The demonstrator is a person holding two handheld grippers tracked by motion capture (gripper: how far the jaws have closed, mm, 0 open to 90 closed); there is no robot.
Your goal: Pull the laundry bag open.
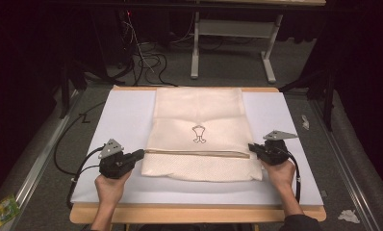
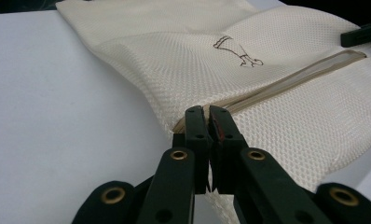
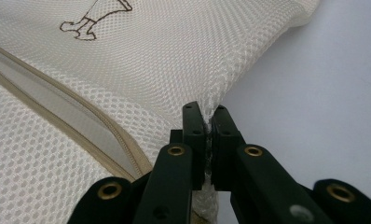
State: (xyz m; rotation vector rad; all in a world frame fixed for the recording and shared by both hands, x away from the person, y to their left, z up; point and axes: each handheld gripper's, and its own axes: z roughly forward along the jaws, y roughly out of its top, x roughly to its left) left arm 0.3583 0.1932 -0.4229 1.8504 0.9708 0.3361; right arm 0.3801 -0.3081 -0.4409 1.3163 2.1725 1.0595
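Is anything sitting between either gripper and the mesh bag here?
Nothing visible does. The left gripper is shut on the left edge of the mesh bag, by the zipper, and the right gripper is shut on its right edge. The white board lies under the bag.

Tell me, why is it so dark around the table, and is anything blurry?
High view: light falls on the white table and mesh bag; the room behind is dim. Left gripper view: the bag's weave looks sharp. Right gripper view: the right gripper at the bottom edge looks slightly soft.
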